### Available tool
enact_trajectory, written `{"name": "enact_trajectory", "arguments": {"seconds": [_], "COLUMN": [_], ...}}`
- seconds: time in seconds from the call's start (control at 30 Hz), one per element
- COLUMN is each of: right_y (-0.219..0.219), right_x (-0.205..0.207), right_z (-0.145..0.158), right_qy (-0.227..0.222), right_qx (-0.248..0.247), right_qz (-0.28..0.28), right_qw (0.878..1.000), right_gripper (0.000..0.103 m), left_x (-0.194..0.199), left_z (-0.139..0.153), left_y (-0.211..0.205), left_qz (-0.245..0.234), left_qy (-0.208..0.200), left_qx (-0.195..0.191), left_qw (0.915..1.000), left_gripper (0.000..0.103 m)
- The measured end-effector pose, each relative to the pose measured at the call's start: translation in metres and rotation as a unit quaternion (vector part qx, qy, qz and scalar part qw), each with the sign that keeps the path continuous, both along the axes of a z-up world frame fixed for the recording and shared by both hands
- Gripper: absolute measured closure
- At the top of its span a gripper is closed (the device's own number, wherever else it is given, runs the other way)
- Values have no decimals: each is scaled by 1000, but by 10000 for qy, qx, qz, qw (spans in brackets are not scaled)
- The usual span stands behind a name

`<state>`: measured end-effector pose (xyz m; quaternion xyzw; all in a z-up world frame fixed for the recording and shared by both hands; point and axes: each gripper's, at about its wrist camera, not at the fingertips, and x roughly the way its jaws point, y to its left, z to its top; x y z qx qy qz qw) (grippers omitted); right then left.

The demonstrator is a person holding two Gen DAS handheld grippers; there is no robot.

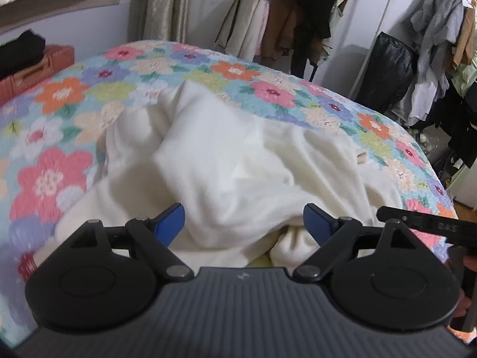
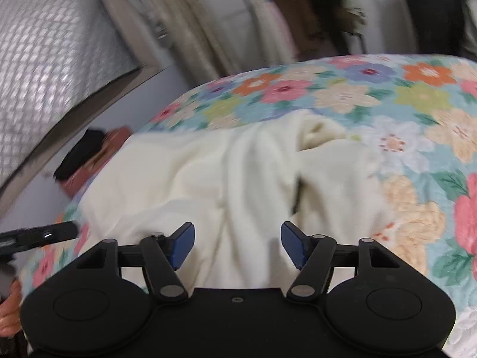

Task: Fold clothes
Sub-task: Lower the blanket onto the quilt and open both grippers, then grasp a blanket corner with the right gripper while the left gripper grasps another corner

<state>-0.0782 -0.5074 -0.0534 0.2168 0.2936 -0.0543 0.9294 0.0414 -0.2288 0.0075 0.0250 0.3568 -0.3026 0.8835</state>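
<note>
At the far left of your left wrist view, an orange case (image 1: 38,68) with a dark bundle on it sits beyond the bed (image 1: 68,89), out of the way. Moving right, the cream garment (image 1: 226,161) lies rumpled in soft ridges on the floral bedspread, not yet a flat or squared shape, so the folding looks unfinished. Your left tool (image 1: 243,219) hangs just above its near edge with its blue fingers spread wide, gripping nothing, probably placed to reach a hem. Further right, the right tool (image 2: 237,243) is likewise released over the same cloth (image 2: 208,179), which suggests both are lined up along the near edge for a two-point lift. At the far right, a rack of hanging clothes (image 1: 432,59) stands clear of the bed.
</note>
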Motion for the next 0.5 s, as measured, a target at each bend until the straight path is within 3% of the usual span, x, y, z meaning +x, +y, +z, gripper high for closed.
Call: {"name": "enact_trajectory", "arguments": {"seconds": [0.17,0.2,0.37,0.5], "right_y": [46,57,98,101], "right_x": [-1,2,25,43], "right_z": [4,3,-14,-32], "right_qy": [-39,-28,334,523], "right_qx": [-678,-839,-1571,-1491], "right_qz": [657,800,1184,987], "right_qw": [9955,9933,9799,9825], "right_gripper": [21,18,17,19], "left_x": [0,-1,-13,-19], "left_z": [-27,-30,-37,-42], "left_y": [14,18,14,9], "left_qz": [-66,-113,-613,-990], "left_qy": [-198,-332,-1030,-1412], "left_qx": [44,-109,-72,85], "left_qw": [9998,9993,9928,9850], "left_gripper": [18,18,15,13]}}
